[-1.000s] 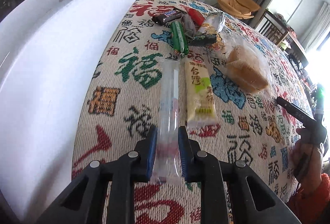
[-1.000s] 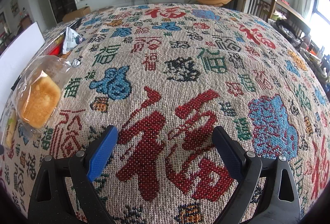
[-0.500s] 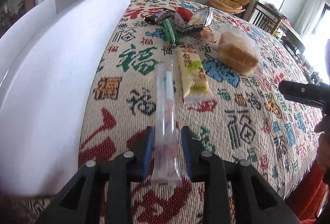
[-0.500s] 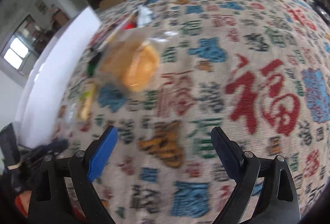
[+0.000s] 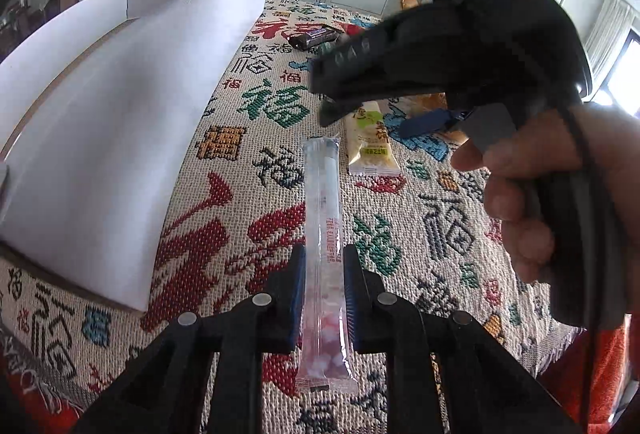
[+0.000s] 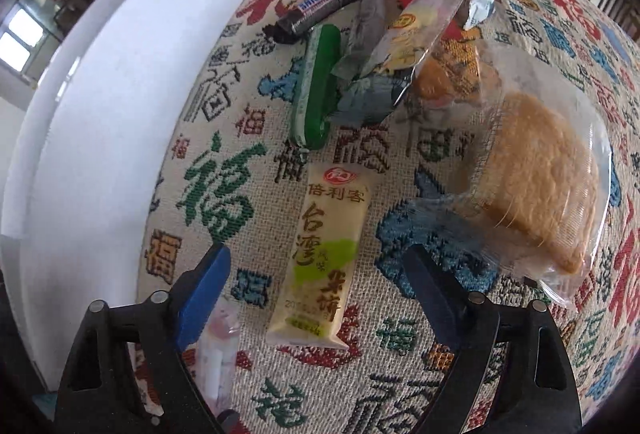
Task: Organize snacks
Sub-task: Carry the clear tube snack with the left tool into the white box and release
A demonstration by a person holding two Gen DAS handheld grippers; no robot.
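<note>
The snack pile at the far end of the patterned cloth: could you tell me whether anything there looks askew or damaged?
It is a loose jumble. The silver-and-yellow foil packet leans tilted across a grey wrapper and the green bar, while the dark chocolate bar lies slantwise. Nothing looks torn or spilled.

L gripper (image 5: 323, 290) jaws shut; R gripper (image 6: 316, 284) jaws wide, just been closing, in hand (image 5: 560, 186).

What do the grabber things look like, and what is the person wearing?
Both grabbers are black plastic with round silver screws. The left gripper and right gripper each have two fingers lined with blue pads. A black cable runs by the hand, and something red, maybe a sleeve, shows below.
</note>
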